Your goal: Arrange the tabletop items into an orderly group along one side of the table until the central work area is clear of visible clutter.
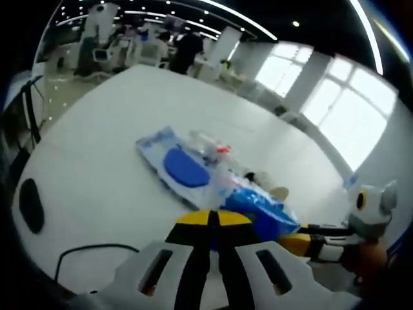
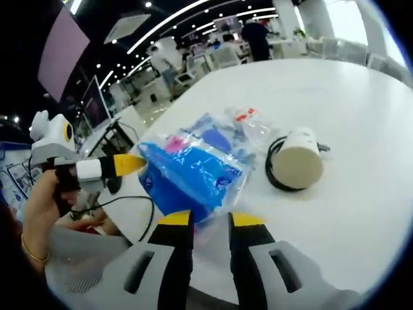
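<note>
— Yellow-tipped fingers of the right gripper (image 2: 210, 219) stand narrowly apart, holding nothing; the blue plastic bag (image 2: 190, 174) lies just beyond them on the white tabletop (image 2: 361, 129).
— And the left gripper (image 1: 214, 218)?
— Its fingers are pressed together, empty, beside that bag; a cream cylinder (image 2: 295, 160) sits further right.
</note>
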{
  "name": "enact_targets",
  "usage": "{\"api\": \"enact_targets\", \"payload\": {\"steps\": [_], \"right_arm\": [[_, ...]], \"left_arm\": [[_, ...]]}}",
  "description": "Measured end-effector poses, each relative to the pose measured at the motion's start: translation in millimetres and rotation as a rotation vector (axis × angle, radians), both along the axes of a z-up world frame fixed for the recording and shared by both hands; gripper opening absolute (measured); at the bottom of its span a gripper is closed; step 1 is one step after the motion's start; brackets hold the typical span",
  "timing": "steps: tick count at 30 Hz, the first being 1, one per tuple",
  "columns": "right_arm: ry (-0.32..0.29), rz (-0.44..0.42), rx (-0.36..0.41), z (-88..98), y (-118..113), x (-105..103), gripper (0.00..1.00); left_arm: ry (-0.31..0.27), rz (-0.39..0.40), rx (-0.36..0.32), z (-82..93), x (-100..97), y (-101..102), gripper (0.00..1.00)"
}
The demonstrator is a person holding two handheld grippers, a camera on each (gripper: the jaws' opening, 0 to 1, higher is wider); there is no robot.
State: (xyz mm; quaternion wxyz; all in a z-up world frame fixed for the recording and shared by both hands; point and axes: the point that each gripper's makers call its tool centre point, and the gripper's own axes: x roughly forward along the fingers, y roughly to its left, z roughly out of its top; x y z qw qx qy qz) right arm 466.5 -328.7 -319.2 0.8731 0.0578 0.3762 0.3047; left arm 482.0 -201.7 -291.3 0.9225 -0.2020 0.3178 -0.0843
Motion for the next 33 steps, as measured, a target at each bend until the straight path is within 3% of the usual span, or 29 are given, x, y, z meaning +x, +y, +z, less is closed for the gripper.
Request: {"api": "enact_targets", "payload": {"steps": [8, 22, 33], "right_arm": [[0.019, -0.011, -0.009, -3.2, -4.0, -0.6, 0.17], [-0.035, -0.024, -0.058, 2.7, -14.6, 7.9, 0.02], [-0.041, -0.027, -0.038, 12.1, -17.5, 15.8, 0.01]], "left_arm": [[0.019, -0.023, 0.006, -4.2, -1.4, -3.8, 0.00], [0.048, -0.077, 0.028, -10.6, -6.0, -11.6, 0.00], [0.001, -0.145, 0.122, -8.8, -4.2, -14.1, 0.00]]}}
